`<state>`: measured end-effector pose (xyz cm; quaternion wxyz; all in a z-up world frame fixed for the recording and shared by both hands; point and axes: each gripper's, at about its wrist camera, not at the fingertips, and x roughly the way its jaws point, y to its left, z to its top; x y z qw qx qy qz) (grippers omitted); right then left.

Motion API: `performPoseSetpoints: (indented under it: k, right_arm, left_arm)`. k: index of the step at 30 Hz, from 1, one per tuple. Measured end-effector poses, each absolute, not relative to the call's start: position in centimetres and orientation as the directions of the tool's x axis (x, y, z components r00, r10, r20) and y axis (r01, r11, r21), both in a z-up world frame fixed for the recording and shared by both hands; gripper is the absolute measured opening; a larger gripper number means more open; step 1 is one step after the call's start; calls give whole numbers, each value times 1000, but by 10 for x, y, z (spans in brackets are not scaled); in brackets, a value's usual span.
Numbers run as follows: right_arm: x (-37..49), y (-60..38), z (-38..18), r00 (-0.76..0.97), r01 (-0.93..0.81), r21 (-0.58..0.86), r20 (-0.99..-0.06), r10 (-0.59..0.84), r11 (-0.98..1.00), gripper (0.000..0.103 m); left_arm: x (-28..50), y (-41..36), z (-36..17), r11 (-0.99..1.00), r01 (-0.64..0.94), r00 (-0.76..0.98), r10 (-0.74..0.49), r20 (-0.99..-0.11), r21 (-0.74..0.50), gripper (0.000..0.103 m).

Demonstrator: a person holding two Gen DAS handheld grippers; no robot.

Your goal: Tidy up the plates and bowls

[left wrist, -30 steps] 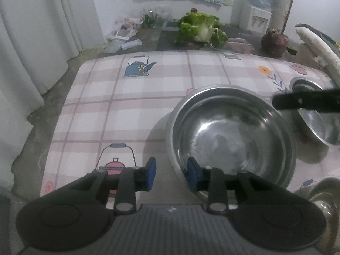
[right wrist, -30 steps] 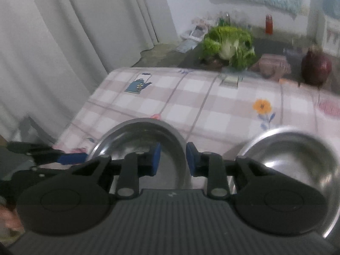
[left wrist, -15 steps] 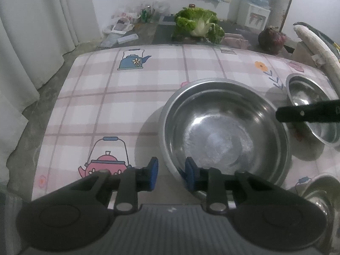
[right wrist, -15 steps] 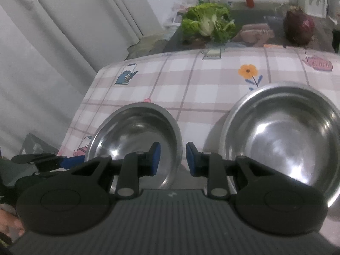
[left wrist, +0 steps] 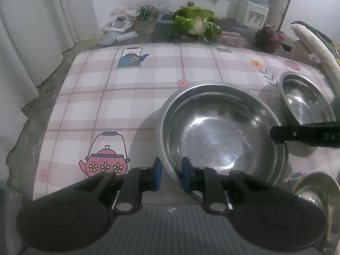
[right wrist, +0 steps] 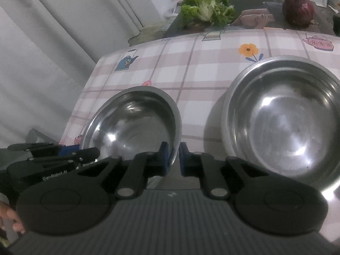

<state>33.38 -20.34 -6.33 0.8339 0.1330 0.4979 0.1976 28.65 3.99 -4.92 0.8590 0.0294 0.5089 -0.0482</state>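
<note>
A big steel bowl [left wrist: 221, 131] [right wrist: 131, 127] sits on the checked tablecloth [left wrist: 127, 97]. My left gripper [left wrist: 171, 175] straddles the bowl's near left rim. Its jaws are closing, one blue pad outside the wall and one inside, with a sliver of room left. My right gripper [right wrist: 174, 159] is shut on the opposite rim, and one of its black fingers [left wrist: 303, 136] reaches in from the right in the left wrist view. The left gripper [right wrist: 53, 155] shows at the bowl's far left in the right wrist view. A second steel bowl [left wrist: 303, 104] [right wrist: 284, 119] stands just to the right.
A third steel bowl [left wrist: 316, 189] sits at the near right corner. Beyond the table's far edge lie a leafy cabbage [left wrist: 195, 23], a red cabbage [left wrist: 269, 38] and a water dispenser [left wrist: 252, 10]. White curtains [left wrist: 31, 31] hang on the left. A hand [right wrist: 8, 218] shows at lower left.
The right gripper dropped toward the big bowl and shut on its rim. The left gripper's jaws narrowed around the other side of the rim while staying in place.
</note>
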Motion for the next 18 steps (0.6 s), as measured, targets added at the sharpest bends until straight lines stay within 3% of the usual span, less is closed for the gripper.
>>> performPoseSetpoints:
  k: [18]
  right_arm:
    - [333, -202, -75, 431, -174, 456, -762, 484, 873, 10]
  left_arm:
    - [299, 34, -65, 994, 90, 473, 6, -881, 55, 25]
